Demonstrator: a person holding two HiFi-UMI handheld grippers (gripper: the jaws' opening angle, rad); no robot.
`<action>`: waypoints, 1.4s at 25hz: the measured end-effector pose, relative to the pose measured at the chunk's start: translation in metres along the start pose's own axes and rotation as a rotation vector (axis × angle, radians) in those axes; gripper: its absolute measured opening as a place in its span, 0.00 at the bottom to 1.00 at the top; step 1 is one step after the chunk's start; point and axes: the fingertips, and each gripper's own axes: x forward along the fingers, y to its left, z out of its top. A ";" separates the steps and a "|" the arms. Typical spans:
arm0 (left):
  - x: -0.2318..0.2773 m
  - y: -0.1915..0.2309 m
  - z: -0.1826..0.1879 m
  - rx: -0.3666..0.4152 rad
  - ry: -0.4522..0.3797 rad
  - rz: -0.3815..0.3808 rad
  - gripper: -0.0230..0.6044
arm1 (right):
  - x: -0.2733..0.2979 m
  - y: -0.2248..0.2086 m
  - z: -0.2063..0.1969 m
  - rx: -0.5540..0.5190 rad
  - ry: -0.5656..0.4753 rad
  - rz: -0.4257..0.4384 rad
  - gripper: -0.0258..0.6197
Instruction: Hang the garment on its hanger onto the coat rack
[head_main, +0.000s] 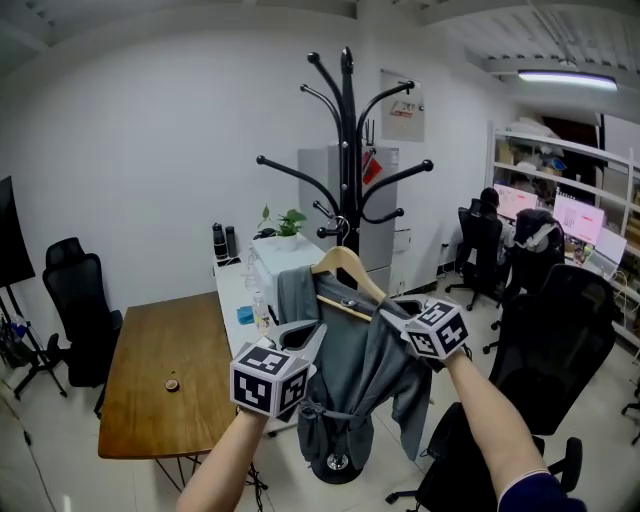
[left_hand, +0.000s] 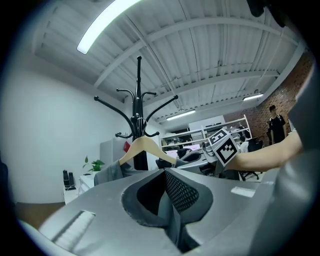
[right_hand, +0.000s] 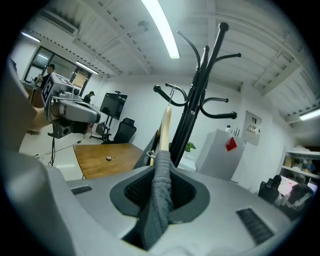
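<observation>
A black coat rack (head_main: 346, 150) stands in the middle of the room. Just in front of it hangs a wooden hanger (head_main: 345, 264) carrying a grey garment (head_main: 355, 375). Its metal hook (right_hand: 172, 92) is close beside a lower rack arm; I cannot tell whether they touch. My left gripper (head_main: 308, 335) is shut on the garment at the hanger's left shoulder, with thin grey cloth between its jaws (left_hand: 166, 190). At the hanger's right end my right gripper (head_main: 392, 312) is shut on a fold of the garment (right_hand: 160, 195).
A wooden table (head_main: 165, 370) stands at the left, with a white table and a plant (head_main: 287, 222) behind it. Black office chairs (head_main: 78, 300) (head_main: 555, 330) flank the rack. A grey cabinet (head_main: 385, 215), shelves and a seated person (head_main: 487, 205) are at the back right.
</observation>
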 end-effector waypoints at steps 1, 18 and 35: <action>0.003 0.002 -0.002 -0.003 0.004 0.004 0.04 | 0.005 -0.002 -0.003 0.004 0.004 0.005 0.17; 0.015 0.015 -0.035 -0.048 0.064 0.031 0.04 | 0.033 -0.003 -0.032 -0.001 0.029 0.065 0.18; -0.007 0.002 -0.064 -0.104 0.092 0.007 0.04 | -0.036 0.011 -0.002 0.015 -0.114 -0.088 0.46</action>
